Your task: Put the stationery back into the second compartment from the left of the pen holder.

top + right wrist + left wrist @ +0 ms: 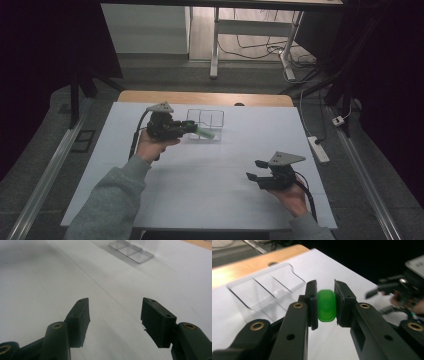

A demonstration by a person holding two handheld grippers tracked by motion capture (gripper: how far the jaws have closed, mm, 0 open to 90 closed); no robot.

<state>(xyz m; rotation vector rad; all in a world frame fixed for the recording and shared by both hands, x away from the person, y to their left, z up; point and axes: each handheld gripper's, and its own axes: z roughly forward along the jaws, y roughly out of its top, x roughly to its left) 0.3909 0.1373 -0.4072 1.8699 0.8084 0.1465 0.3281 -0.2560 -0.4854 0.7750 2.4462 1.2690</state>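
My left gripper (192,128) is shut on a green plastic piece (205,133), held just above the near edge of a clear divided tray (209,118) at the table's far middle. In the left gripper view the green piece (326,305) sits squeezed between both pads (314,305), with the clear tray (265,290) behind and to the left. My right gripper (255,170) hovers over the near right of the white table (210,170), jaws spread wide and empty. The right gripper view has its open gripper (115,315) above bare white surface, the tray (131,252) far off.
The white sheet covers a wooden table whose far edge (205,97) is exposed. A power strip (318,149) and cables lie on the floor to the right. A desk frame (250,30) stands beyond. The other gripper (402,290) appears blurred in the left gripper view.
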